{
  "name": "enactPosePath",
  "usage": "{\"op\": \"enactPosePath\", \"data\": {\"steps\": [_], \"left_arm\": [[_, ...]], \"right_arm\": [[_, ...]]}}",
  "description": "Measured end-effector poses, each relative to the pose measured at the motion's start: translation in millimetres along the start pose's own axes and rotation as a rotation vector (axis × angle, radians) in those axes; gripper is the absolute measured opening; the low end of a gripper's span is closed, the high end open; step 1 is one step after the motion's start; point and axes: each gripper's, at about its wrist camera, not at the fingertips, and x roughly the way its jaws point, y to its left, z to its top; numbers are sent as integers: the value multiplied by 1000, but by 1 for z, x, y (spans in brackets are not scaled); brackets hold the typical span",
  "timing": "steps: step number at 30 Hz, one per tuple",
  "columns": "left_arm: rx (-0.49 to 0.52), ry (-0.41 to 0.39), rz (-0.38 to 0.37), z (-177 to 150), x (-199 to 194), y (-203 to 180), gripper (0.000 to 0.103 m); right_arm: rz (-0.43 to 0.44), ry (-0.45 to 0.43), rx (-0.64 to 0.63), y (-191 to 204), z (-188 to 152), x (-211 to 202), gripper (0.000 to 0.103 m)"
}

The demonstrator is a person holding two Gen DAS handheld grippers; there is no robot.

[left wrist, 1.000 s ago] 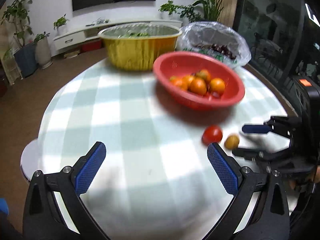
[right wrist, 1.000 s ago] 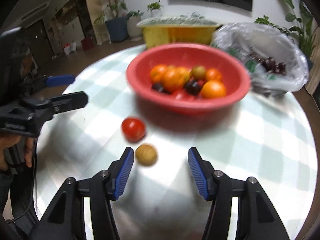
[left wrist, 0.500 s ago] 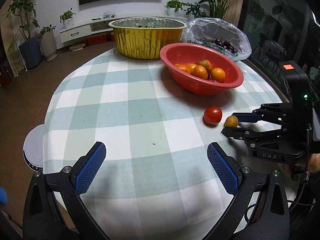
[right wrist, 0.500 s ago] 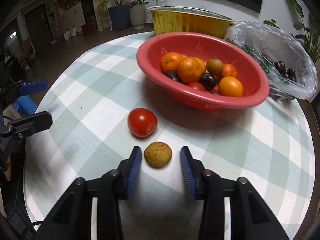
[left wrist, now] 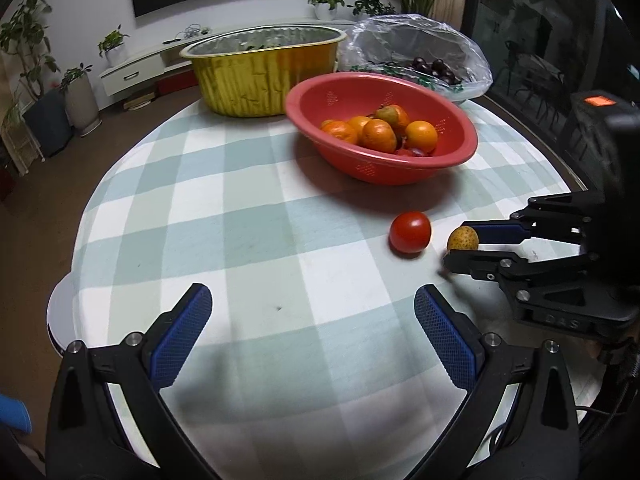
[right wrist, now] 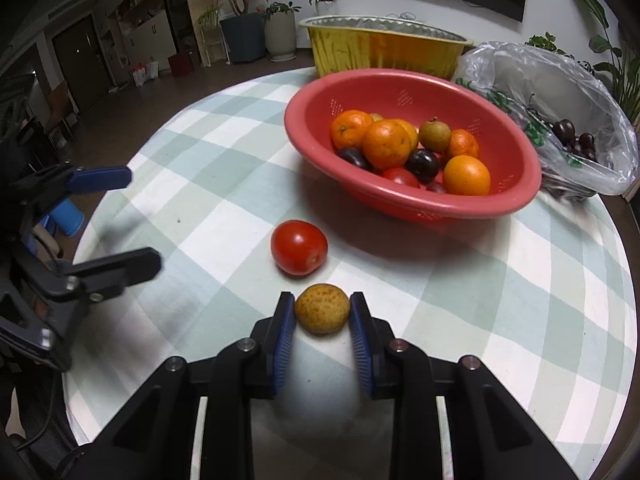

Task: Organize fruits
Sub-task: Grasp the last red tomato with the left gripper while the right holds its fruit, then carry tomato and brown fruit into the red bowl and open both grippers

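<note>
My right gripper point(right wrist: 322, 312) is shut on a small speckled yellow-brown fruit point(right wrist: 322, 309), low over the checked tablecloth; the fruit also shows in the left wrist view point(left wrist: 463, 239) between the right gripper's fingers. A red tomato point(right wrist: 299, 247) lies on the cloth just beyond it, also seen in the left wrist view point(left wrist: 410, 231). A red colander bowl point(right wrist: 472, 204) behind holds oranges, dark plums and a greenish fruit. My left gripper point(left wrist: 312, 338) is open and empty above the near table edge, left of the tomato.
A gold foil tray point(left wrist: 260, 76) stands at the table's back. A clear plastic bag with dark cherries point(right wrist: 568, 120) lies at the back right. The round table's edge point(left wrist: 84, 240) drops to a brown floor on the left.
My right gripper has moved forward and closed its fingers on the yellow-brown fruit. The left gripper has stayed open and nearly still.
</note>
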Motion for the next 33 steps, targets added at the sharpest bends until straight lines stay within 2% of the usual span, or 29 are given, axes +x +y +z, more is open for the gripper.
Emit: {"op": "enactPosePath", "data": {"steps": [9, 17, 23, 25, 27, 31, 33], "left_arm": [[96, 53, -41, 29, 44, -35, 103], [131, 66, -80, 41, 73, -56, 101], [137, 67, -100, 39, 83, -63, 74], [130, 59, -102, 40, 82, -62, 55], [124, 56, -110, 42, 81, -59, 45], [142, 52, -120, 41, 80, -63, 33], [145, 46, -121, 40, 78, -64, 30]], "right_arm": [[-19, -36, 49, -14, -17, -28, 30], [-35, -46, 113, -36, -32, -41, 30], [-30, -57, 121, -39, -33, -44, 30], [-29, -58, 123, -39, -33, -43, 30], [-27, -58, 125, -40, -34, -44, 30], [-26, -63, 128, -39, -35, -45, 30], [-26, -65, 128, -39, -34, -46, 30]]}}
